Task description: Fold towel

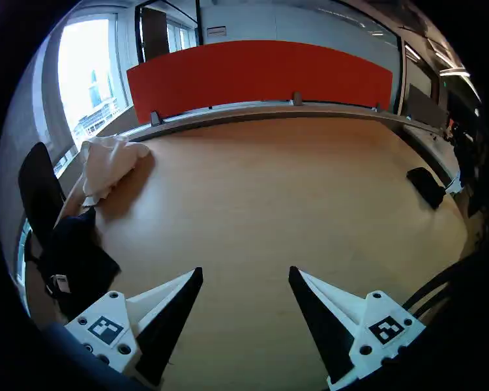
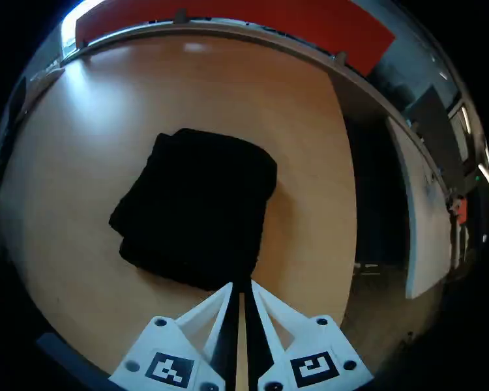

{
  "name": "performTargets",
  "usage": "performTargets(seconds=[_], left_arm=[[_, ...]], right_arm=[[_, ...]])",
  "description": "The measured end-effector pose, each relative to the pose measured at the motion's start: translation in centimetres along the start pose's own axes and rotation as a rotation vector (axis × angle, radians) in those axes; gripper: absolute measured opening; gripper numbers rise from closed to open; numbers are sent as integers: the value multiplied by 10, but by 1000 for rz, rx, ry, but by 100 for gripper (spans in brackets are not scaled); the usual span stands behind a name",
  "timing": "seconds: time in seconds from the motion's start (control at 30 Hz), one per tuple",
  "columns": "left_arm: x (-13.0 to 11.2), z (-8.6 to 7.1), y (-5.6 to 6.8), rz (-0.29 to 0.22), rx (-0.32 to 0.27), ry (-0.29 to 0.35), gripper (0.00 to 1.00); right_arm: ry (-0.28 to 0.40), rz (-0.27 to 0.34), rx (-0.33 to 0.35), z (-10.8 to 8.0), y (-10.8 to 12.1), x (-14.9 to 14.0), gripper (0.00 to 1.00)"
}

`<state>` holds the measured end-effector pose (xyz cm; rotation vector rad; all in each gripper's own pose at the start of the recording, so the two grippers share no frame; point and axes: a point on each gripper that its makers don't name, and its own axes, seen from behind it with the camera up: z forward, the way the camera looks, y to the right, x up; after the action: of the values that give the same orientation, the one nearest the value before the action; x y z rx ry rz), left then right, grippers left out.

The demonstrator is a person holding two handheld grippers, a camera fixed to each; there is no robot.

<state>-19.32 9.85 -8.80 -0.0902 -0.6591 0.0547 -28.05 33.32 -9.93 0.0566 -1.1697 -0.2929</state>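
I'm holding left gripper point(image 1: 245, 270) over table point(image 1: 264, 189), jaws wide, empty, right gripper point(image 2: 242, 284) at folded towel point(image 2: 199, 202) edge, jaws nearly closed, grip unclear.

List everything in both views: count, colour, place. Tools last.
desk: 1, light wood, under everything
towel: 1, black, folded, mid-desk in the right gripper view
cloth: 1, cream, crumpled, desk's far left corner in the left gripper view
divider panel: 1, red, along the desk's far edge
flat object: 1, black, at the desk's right edge; too small to identify
chair: 1, black, left of the desk
dark bundle: 1, black, by the chair; bag or garment, unclear
window: 1, bright, far left
left tool: 1, white with black fingers, open, over bare desk
right tool: 1, same colours, shut, tips at the towel's near edge; grip on it unclear
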Motion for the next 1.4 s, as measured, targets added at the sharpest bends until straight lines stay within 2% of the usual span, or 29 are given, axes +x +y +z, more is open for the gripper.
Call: performTargets(seconds=[0.37,1.0,1.27,1.33,1.4], left_arm=[[-1,-2,1,9,7,-5,98],[-3,-1,1,11,11,-14,98],[0,2,3,14,7,-13,98],[1,2,4,14,6,-12,98],[2,2,5,14,5,-12,98]], right_arm=[[-29,28,-28,13,4,-12,5],[-34,43,-49,21,10,-11,7],[-25,52,-48,18,10,-13,20],[-23,52,-51,17,11,-13,31],[-21,50,-53,16,12,-14,36]])
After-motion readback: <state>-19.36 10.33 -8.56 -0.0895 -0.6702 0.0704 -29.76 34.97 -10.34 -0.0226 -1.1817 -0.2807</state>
